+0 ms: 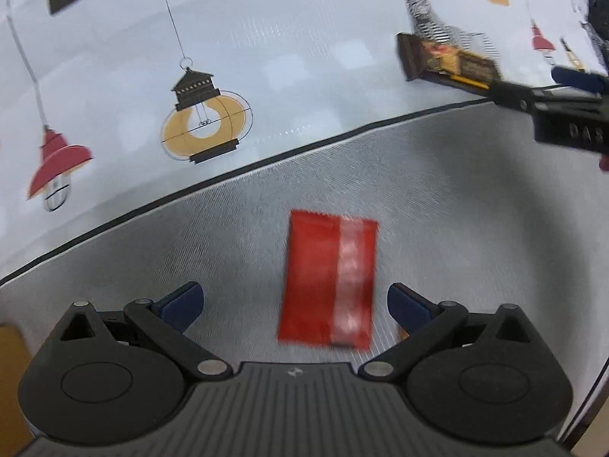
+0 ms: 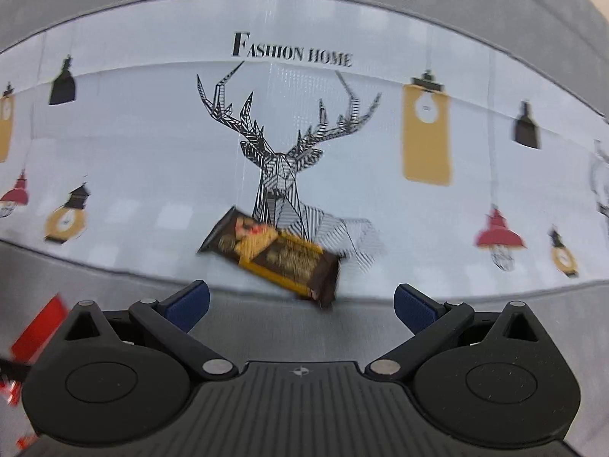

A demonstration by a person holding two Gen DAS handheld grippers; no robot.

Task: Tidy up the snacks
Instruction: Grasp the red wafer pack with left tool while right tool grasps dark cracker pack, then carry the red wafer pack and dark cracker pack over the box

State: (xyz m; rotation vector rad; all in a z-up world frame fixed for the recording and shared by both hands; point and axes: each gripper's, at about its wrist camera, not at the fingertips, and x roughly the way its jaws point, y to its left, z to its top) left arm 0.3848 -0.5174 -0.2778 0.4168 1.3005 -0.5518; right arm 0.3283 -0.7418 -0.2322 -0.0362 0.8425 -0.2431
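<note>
Red snack packet point(image 1: 327, 280) flat on the grey border of the tabletop point(image 1: 437, 190), between the spread fingers of the left tool point(image 1: 295, 301), ungripped. Brown-and-yellow snack bar point(image 2: 272, 253) lying askew over the printed deer, just ahead of the right tool point(image 2: 300, 302), also spread and empty. Nothing sorted yet by the look of it; both snacks left to collect.

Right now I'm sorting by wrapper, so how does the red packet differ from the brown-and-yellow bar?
The red packet is plain red with one pale stripe; the brown-and-yellow bar is dark brown with printed pictures. The red packet lies on the grey border; the bar lies mostly on the white printed cloth, over the deer. Both lie flat and ungripped, each before an open gripper: left gripper, right gripper.
</note>
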